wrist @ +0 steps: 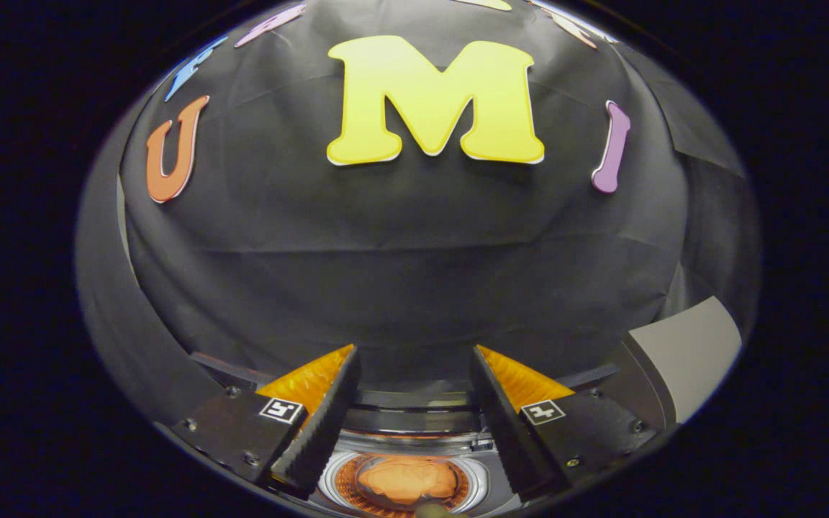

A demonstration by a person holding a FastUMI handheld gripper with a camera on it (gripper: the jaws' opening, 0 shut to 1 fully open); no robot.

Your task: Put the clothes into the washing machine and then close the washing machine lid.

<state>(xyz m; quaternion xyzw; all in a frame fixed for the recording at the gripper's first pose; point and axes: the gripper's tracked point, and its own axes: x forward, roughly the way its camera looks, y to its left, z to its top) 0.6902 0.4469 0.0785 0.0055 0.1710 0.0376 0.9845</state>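
A: Start at the tool (414, 370). How does it stand?

B: Its two fingers (324, 417) are spread wide apart, with nothing between them and nothing pressed by either one. Each finger carries one small square marker near its base, so two markers in all.

A: And below the fingers?

B: Down in the gap between them, under the tips, sits one washing machine (414, 424), seen from above. Its round opening shows as a pale ring, and inside the drum there is an orange glow.

A: Where are the clothes?

B: One bundle of orange clothes (406, 480) lies inside the drum, in the middle of the ring, below and between the two fingers. I count a single crumpled heap; whether it is one garment or several I cannot tell.

A: The lid?

B: A curved dark band with a bright edge (414, 403) stands just ahead of the opening, between the fingers. It may be the raised lid, though I cannot say for certain. The opening itself is uncovered.

A: Anything farther out?

B: Beyond the right finger, one pale grey flat panel (688, 352) shows. Past all of it hangs the black cloth wall (414, 273) of the booth
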